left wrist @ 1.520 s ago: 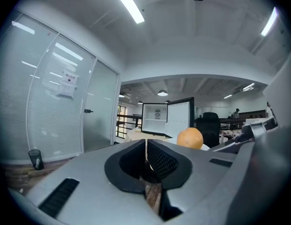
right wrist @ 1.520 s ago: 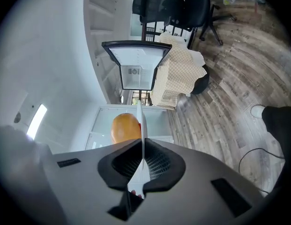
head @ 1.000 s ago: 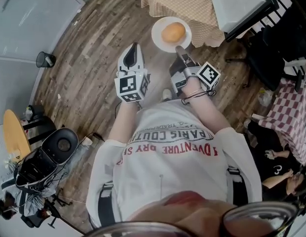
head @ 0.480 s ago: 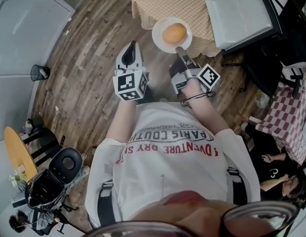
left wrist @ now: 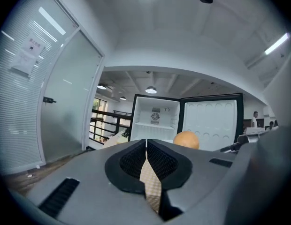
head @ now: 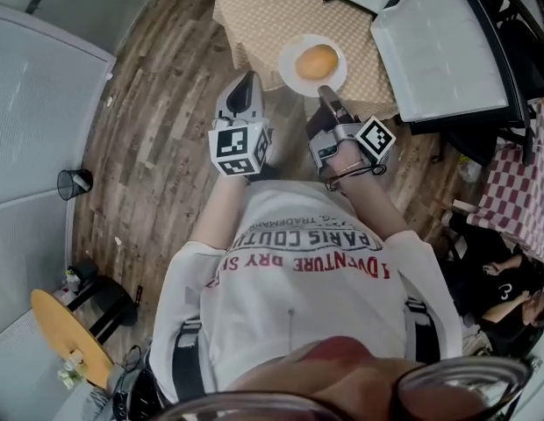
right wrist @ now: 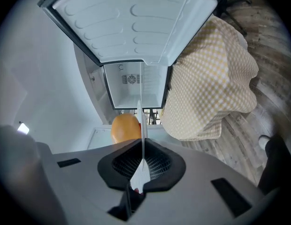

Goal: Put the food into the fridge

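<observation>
A: Food first; where is it?

B: The round orange-brown piece of food point(head: 317, 60) lies in the middle of the white round plate point(head: 294, 77); the plate is roughly level and held out in front of me; seen from my head, it shows over the near edge of the table with the yellow checked cloth point(head: 281, 7).

A: What holds the plate?

B: My right gripper point(head: 325, 92); its jaws are clamped nearly together on the plate's near rim; in the right gripper view the thin white edge runs straight between the pads, and the food shows just to the left of that edge.

A: And your other tool?

B: My left gripper point(head: 247, 82) has its jaws brought together with nothing in them; only checked cloth shows through the slit below the tips; it is just beside the right one, to the left of the plate and not touching it.

A: And round about?

B: The white fridge point(left wrist: 157, 121) stands open ahead of both grippers, apart from the plate; its door point(left wrist: 211, 123) is swung wide to the right in the left gripper view; wooden plank floor point(head: 158, 147) lies under me and to my left.
</observation>
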The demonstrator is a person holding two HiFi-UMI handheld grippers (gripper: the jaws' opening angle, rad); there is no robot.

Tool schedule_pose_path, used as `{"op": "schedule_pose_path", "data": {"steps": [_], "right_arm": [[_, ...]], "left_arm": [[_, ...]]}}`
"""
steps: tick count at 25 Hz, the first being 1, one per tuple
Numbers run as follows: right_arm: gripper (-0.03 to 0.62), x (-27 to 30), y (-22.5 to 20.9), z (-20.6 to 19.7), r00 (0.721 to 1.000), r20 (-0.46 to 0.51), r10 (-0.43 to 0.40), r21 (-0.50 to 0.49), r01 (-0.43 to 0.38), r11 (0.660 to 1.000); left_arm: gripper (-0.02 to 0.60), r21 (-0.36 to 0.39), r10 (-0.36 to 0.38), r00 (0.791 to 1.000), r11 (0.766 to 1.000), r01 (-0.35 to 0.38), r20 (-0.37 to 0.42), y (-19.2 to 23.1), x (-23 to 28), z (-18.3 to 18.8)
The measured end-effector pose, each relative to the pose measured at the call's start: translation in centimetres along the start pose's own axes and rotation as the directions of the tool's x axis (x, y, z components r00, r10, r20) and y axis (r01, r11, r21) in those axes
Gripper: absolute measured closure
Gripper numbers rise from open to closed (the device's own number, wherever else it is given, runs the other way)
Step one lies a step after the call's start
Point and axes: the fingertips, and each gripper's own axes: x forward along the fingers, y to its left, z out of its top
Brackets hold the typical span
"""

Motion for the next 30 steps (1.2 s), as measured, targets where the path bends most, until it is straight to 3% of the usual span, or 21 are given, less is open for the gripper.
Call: {"op": "schedule_pose_path", "data": {"steps": [10,16,25,30], "right_arm": [[0.559,13.1,0.6,-3.0,0.99,0.141,-0.013,0.042,0.007,0.999],[0.559,16.9,0.1,-2.8,0.983,0.182,-0.034,0.05,0.026,0.998],[0.559,21.4,-1.5,3.1,0.964,0.26,-0.056,0.086,0.035,0.996],[0.559,25.2,-0.3,7.8,0.954,0.298,-0.031,0.082,0.007,0.997]], "left_arm": [[0.554,0.024,-0.152,0.988,0.988,0.152,-0.014,10.9,8.4,3.8],[0.554,-0.016,-0.21,0.977,0.978,0.209,-0.041,13.3,12.0,2.9],[0.554,-0.013,-0.251,0.962,0.968,0.251,-0.11,12.7,20.1,1.1],[0.554,-0.019,-0.268,0.957,0.963,0.267,-0.111,12.7,26.9,2.6]]}}
